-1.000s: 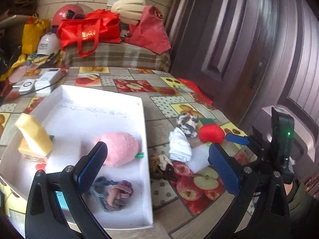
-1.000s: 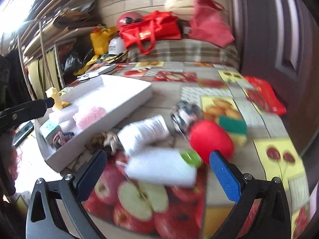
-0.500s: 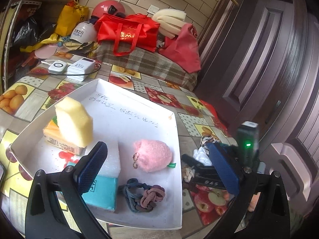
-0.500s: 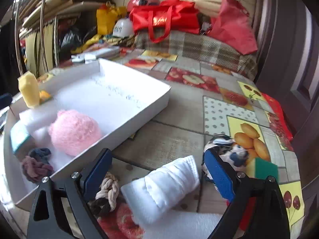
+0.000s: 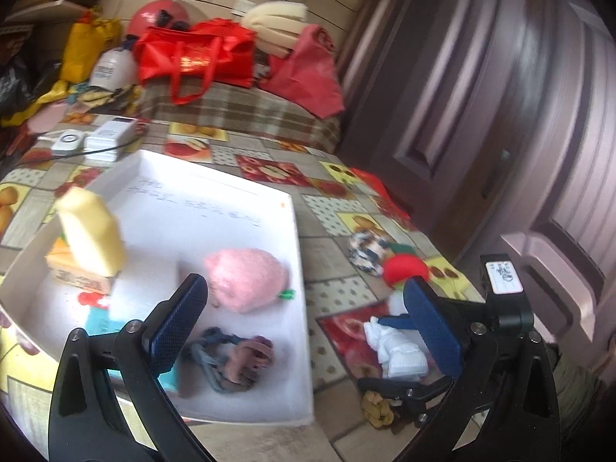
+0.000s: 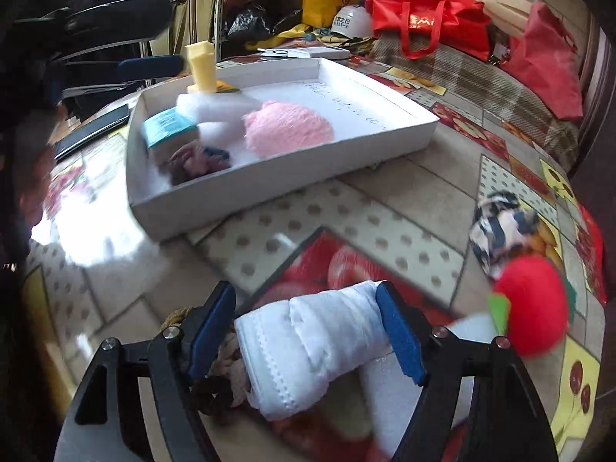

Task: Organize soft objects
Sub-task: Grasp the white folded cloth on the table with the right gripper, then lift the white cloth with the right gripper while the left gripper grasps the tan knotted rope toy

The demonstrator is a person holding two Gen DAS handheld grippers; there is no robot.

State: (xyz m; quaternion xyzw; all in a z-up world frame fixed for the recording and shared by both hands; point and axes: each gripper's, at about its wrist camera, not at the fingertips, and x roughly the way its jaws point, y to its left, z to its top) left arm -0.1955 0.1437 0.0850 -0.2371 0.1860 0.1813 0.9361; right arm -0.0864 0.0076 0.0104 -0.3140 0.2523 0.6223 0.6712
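Right wrist view: closing the right gripper (image 6: 306, 331) around the white rolled cloth (image 6: 308, 350), lying crosswise between the blue pads on the tablecloth just short of the white tray (image 6: 269, 177), left gripper (image 5: 308, 327) hovering open, empty.

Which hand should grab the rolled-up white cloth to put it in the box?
The right one, I think. The right gripper already has the rolled white cloth between its closing jaws. The left gripper hangs open and empty over the white box, away from the cloth.
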